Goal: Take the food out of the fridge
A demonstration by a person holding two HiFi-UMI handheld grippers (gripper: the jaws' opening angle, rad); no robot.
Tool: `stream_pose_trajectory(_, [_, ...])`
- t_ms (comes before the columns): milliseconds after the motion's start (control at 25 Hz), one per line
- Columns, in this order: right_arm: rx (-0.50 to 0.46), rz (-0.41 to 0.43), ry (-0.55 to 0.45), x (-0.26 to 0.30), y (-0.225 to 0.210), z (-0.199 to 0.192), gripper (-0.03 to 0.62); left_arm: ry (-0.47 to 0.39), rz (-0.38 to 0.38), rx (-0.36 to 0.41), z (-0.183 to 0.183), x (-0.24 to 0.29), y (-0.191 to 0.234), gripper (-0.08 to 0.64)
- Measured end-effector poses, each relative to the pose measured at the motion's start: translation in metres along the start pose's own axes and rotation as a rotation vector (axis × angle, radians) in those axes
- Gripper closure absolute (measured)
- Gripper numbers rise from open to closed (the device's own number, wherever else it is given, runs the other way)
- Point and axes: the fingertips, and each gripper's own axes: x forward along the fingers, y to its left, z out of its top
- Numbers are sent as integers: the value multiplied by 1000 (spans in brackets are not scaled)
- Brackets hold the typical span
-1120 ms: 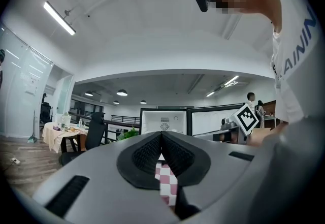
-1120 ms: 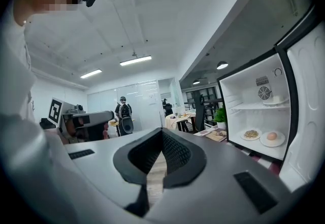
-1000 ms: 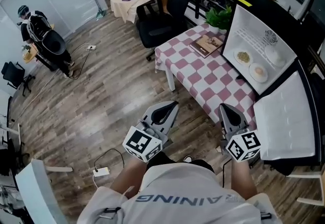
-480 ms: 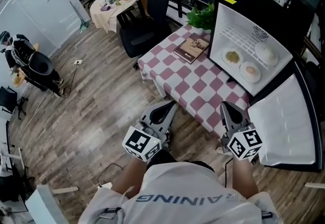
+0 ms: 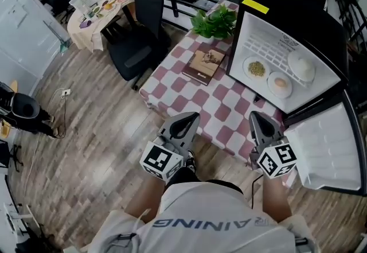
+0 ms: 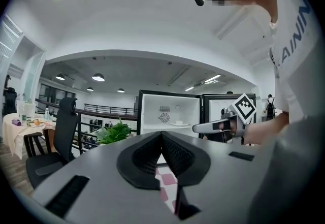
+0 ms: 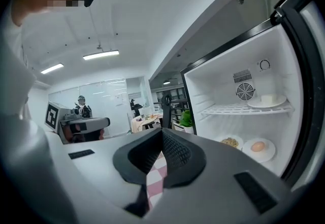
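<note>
The fridge stands open at the right on the checked table. On its floor lie a plate of greenish-brown food and a plate with a pale round bun. A plate with a white item rests on the wire shelf. The right gripper view shows the same plates. My left gripper and right gripper hover at the table's near edge, short of the fridge. Both are shut and hold nothing.
The fridge door swings out at my right. A book and a potted plant sit on the table. A black chair and a round laid table stand beyond.
Both grippers have advanced toward the table and the open fridge, which now sit closer and more central in the head view. The jaws stayed shut.
</note>
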Motion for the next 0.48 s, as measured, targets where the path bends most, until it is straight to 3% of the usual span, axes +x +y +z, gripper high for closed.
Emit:
stream_pose_trajectory(280, [6,-109,-4,64,6,10,574,8,-105,-3,4,26,80,551])
stream_pose_trajectory(480, [13,-193,-16,78,-6,15,573,15,-194,-4,3,54,100,551])
